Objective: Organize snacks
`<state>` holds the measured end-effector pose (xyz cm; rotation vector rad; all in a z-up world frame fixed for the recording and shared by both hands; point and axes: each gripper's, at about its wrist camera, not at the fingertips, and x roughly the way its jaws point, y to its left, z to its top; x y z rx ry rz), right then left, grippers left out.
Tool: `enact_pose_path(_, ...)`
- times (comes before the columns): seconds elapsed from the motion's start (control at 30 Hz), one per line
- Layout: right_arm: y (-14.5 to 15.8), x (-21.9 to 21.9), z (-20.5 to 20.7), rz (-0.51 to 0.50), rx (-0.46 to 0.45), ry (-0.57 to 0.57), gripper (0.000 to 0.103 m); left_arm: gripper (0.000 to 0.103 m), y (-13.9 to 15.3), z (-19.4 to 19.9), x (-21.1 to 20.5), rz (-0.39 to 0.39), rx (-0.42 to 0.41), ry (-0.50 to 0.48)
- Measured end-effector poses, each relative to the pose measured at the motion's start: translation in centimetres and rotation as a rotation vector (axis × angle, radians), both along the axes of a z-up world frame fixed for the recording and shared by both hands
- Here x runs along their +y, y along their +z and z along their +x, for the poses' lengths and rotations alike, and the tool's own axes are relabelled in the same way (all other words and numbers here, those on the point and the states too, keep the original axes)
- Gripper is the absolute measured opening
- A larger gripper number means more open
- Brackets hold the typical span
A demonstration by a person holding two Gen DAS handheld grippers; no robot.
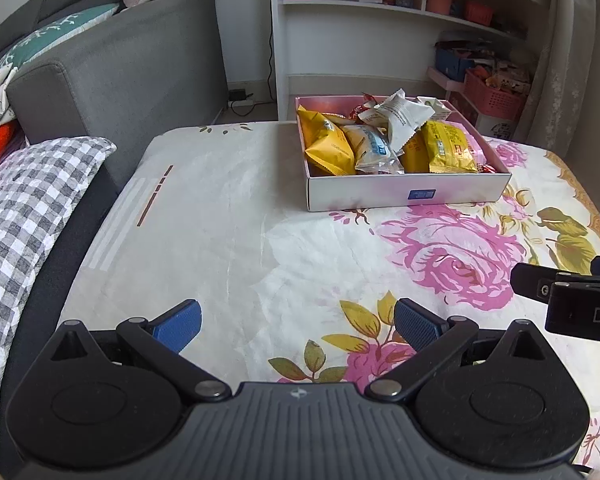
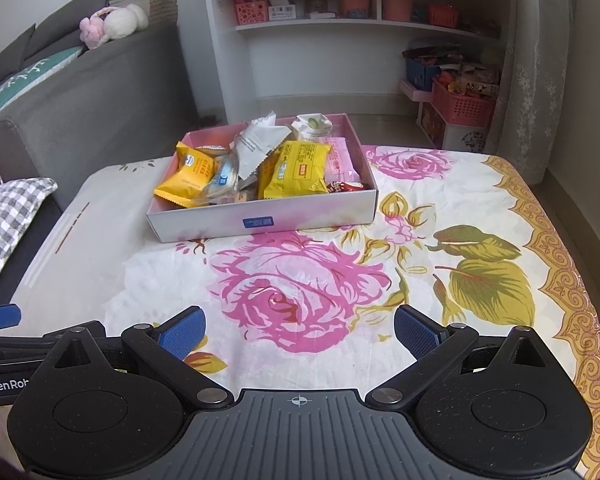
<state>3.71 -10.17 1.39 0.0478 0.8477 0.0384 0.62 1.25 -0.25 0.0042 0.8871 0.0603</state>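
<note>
A shallow pink-white box [image 1: 404, 194] [image 2: 259, 222] sits on a floral-cloth table and holds several snack packets: yellow packets [image 1: 450, 148] [image 2: 295, 170], a white packet [image 1: 400, 118] [image 2: 259, 144] and a clear blue-labelled one [image 1: 374, 150]. My left gripper [image 1: 297, 324] is open and empty, low over the cloth, well short of the box. My right gripper [image 2: 297, 326] is open and empty, also near the front of the table. The right gripper's side shows at the right edge of the left wrist view [image 1: 572, 296].
A grey sofa [image 1: 111, 76] with a checked cushion [image 1: 23, 216] stands left of the table. A white shelf unit [image 2: 340, 40] with pink baskets [image 2: 462, 106] stands behind. The cloth [image 2: 300, 280] between grippers and box carries nothing.
</note>
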Motion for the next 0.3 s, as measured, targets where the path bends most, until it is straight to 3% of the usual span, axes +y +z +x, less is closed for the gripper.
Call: enact_pose_path(0.3,-0.09,-0.08,0.03,-0.001,-0.003,-0.003,0.102,0.103,-0.04,0.01,0.06,-0.005,0.005,-0.002)
